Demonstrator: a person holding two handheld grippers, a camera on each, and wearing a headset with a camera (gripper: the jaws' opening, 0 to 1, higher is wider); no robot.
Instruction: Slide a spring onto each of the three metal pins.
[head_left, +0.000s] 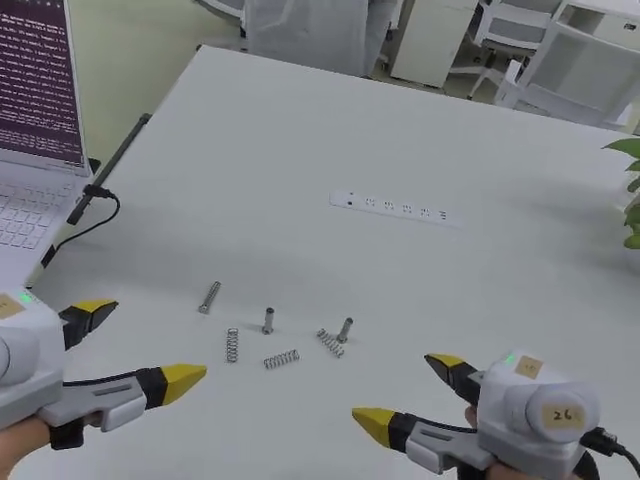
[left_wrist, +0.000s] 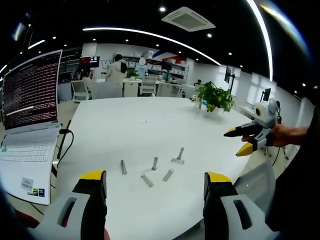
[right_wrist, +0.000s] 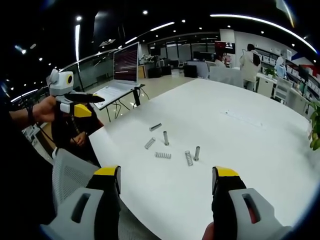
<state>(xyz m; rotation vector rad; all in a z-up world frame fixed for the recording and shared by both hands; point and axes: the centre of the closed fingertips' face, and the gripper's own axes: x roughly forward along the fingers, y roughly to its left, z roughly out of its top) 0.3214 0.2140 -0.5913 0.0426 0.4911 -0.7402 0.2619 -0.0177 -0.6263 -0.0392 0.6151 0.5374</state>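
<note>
Three metal pins are on the white table (head_left: 300, 140). One pin (head_left: 209, 297) lies flat at the left, a second pin (head_left: 268, 320) stands upright in the middle, and a third pin (head_left: 344, 329) stands at the right. Three springs lie beside them: a left spring (head_left: 232, 344), a middle spring (head_left: 281, 358), and a right spring (head_left: 329, 343) touching the third pin. My left gripper (head_left: 145, 342) is open, near the table's front left. My right gripper (head_left: 405, 390) is open at the front right. Both are apart from the parts, holding nothing. The pins (left_wrist: 155, 163) (right_wrist: 166, 138) lie ahead of each gripper.
An open laptop (head_left: 30, 150) sits at the left edge with a black cable (head_left: 90, 215) beside it. A white power strip (head_left: 395, 208) lies farther back. A green plant (head_left: 630, 200) stands at the right edge. Chairs and people are beyond the table.
</note>
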